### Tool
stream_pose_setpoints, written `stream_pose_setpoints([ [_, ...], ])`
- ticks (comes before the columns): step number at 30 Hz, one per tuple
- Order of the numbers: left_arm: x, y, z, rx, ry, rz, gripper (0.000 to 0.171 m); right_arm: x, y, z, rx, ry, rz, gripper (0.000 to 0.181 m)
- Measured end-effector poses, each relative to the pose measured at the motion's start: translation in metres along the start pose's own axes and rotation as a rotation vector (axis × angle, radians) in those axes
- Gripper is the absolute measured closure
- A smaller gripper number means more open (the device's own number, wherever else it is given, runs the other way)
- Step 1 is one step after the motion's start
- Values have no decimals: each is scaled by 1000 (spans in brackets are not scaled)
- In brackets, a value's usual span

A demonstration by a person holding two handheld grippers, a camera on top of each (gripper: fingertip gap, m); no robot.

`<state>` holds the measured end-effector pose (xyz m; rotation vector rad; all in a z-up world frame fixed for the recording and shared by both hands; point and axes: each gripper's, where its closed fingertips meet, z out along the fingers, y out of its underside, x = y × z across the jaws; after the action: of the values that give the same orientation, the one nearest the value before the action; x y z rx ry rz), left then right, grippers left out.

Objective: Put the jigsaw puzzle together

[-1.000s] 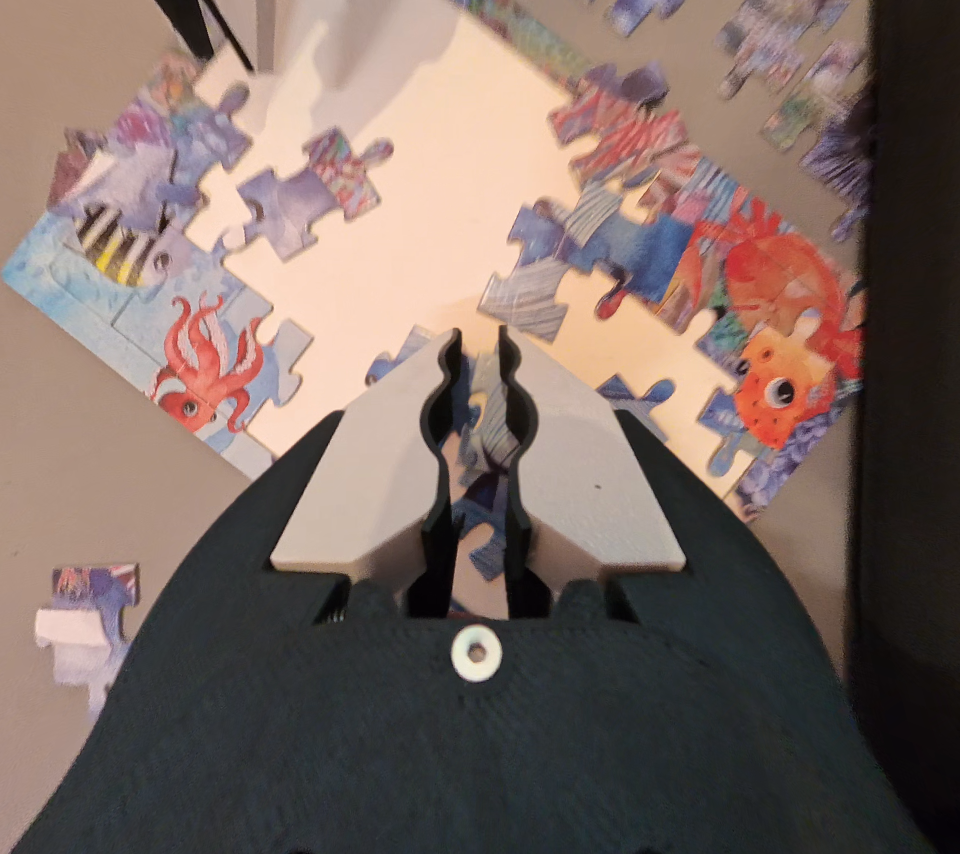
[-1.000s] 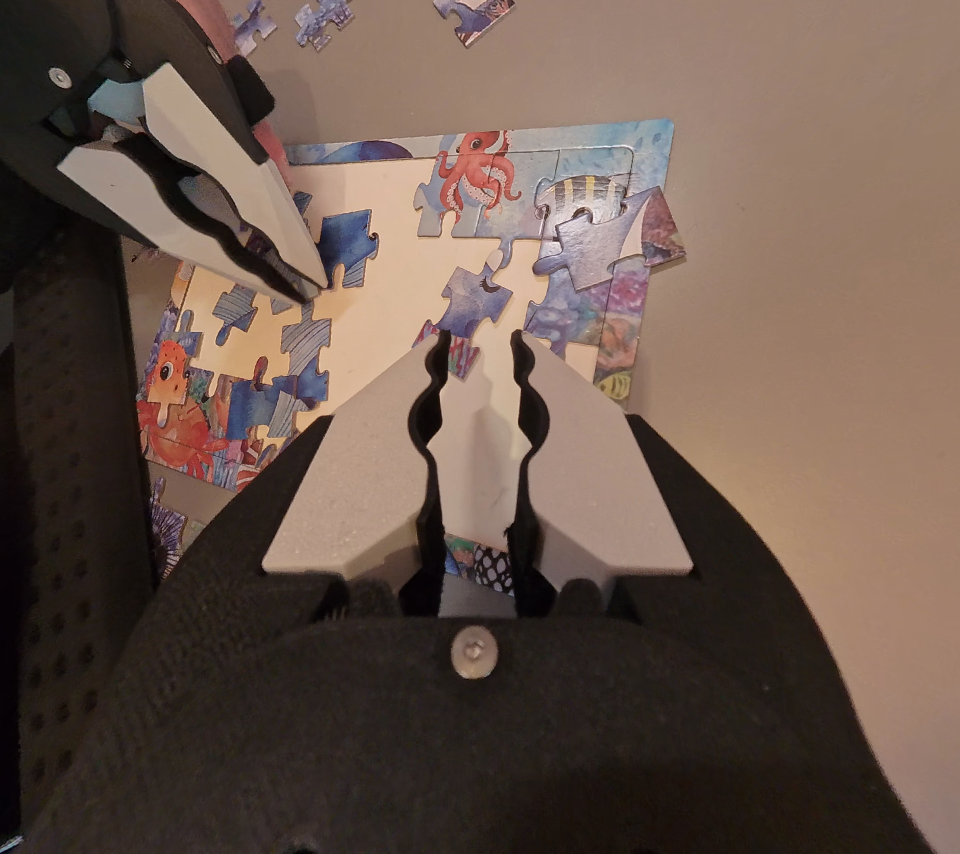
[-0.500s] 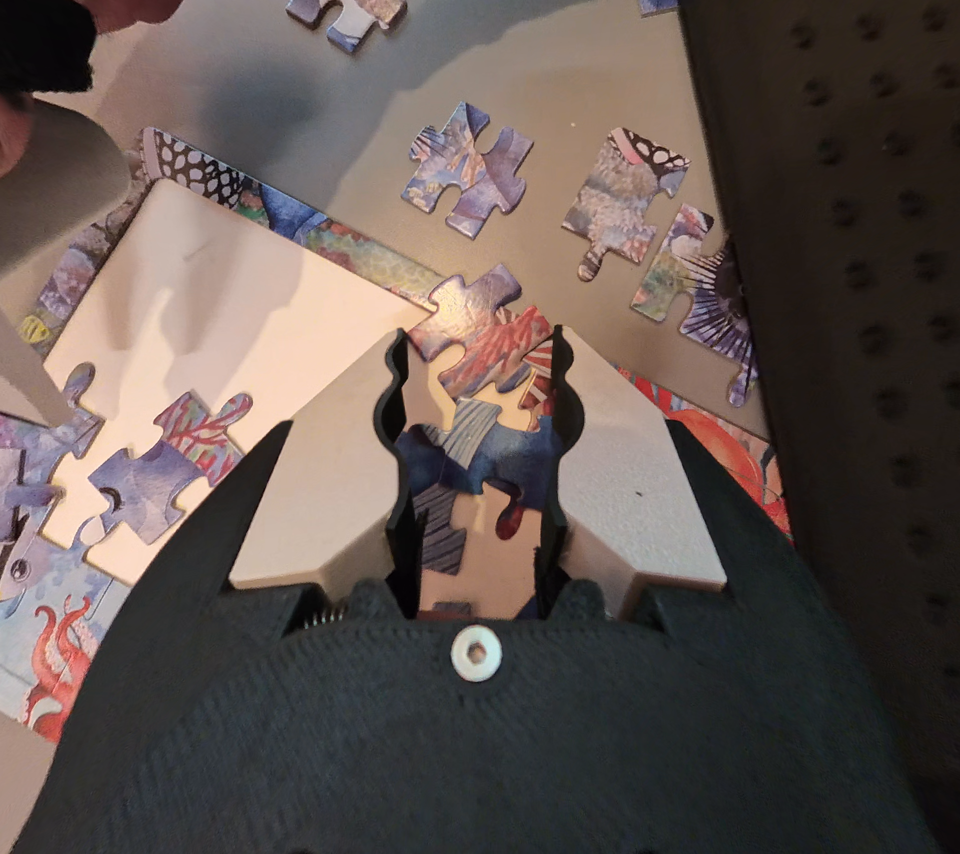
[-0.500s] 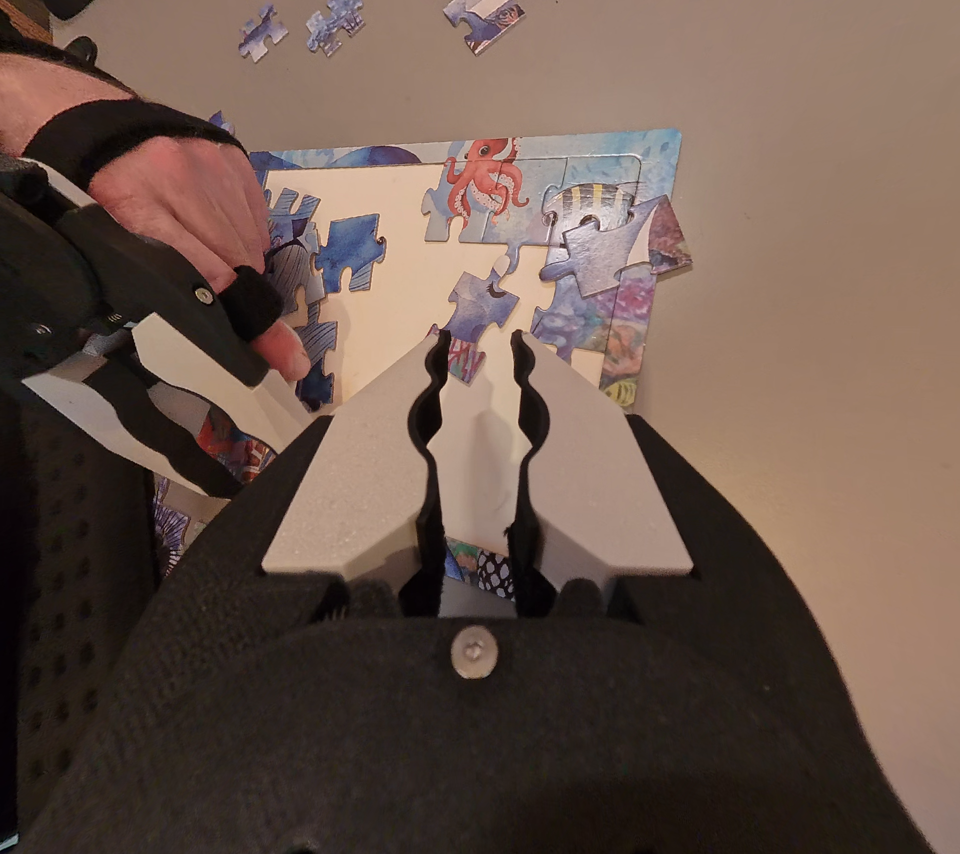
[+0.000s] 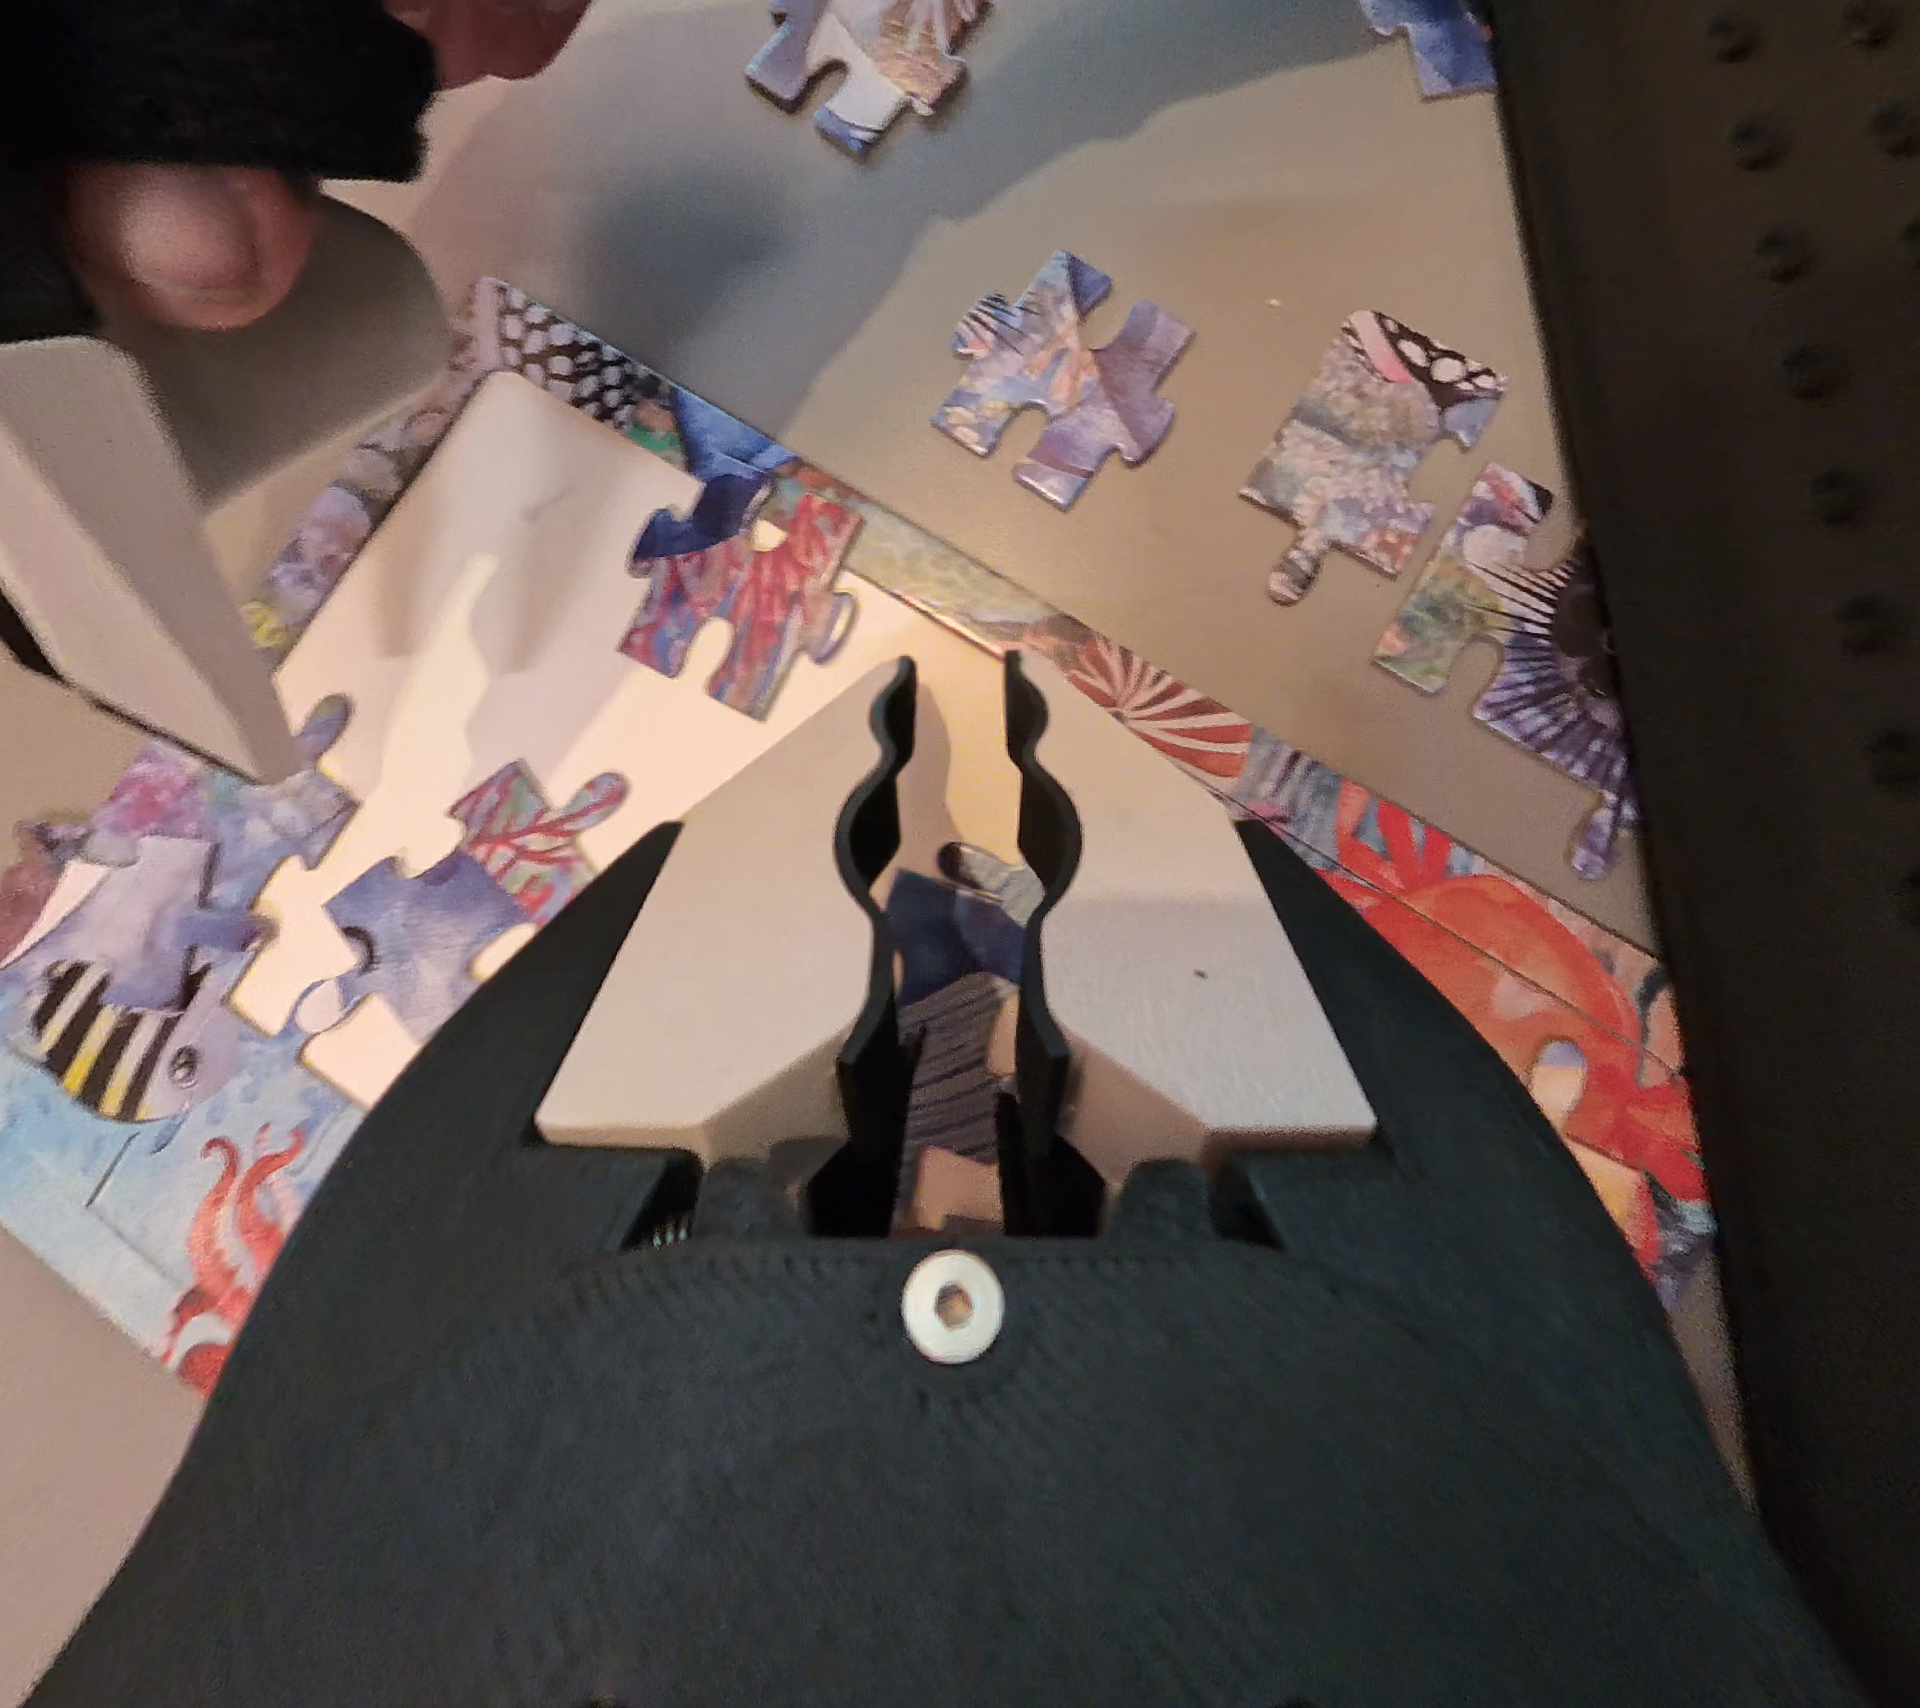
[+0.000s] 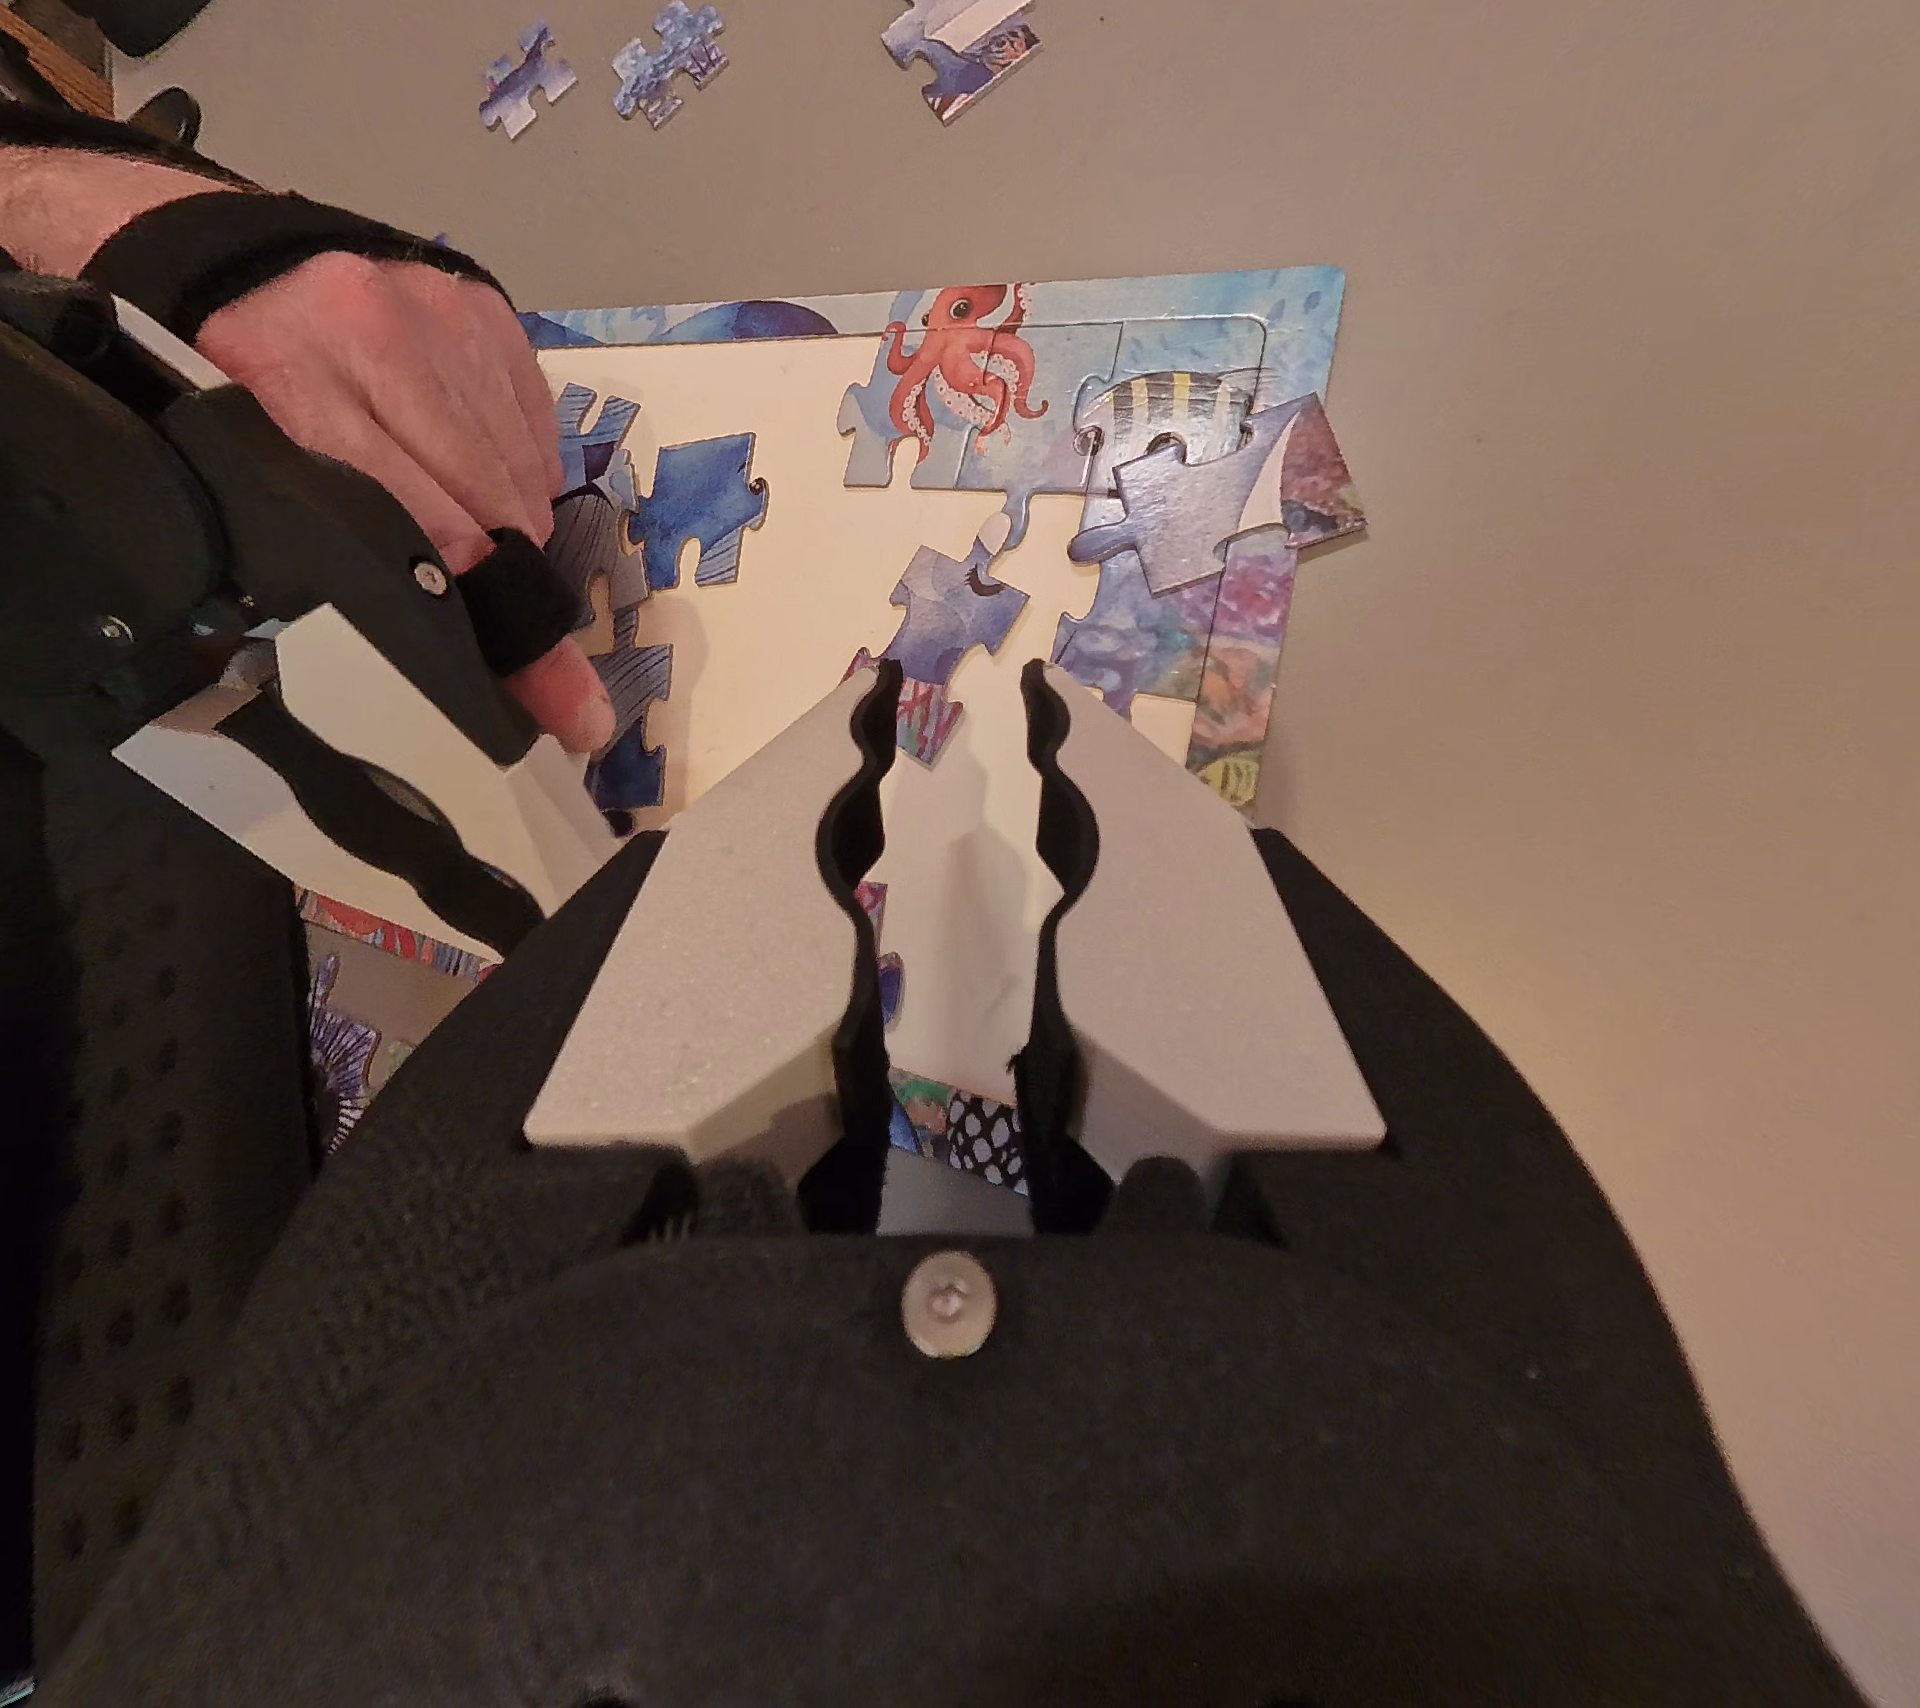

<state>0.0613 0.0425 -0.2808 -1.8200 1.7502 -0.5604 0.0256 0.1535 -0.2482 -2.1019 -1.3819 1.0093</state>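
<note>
Both tools gape narrowly, empty: left tool [image 5: 956,671] and right tool [image 6: 956,671] over the tray [image 6: 790,619], which holds perhaps a dozen pieces [image 6: 951,609].

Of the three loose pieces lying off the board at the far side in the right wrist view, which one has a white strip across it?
The largest piece, farthest right of the three. The two smaller pieces to its left are blue-patterned, with no white strip.
</note>
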Motion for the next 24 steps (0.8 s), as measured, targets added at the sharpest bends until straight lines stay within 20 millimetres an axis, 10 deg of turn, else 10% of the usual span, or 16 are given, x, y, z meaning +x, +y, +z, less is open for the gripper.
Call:
stream_pose_setpoints([
  [8,-47,-3,6,3,-105,-22,131,3,-3,-4,22,7,10,158],
  [24,-46,-8,18,6,-16,-6,148,-2,0,-11,10,-27,15,156],
])
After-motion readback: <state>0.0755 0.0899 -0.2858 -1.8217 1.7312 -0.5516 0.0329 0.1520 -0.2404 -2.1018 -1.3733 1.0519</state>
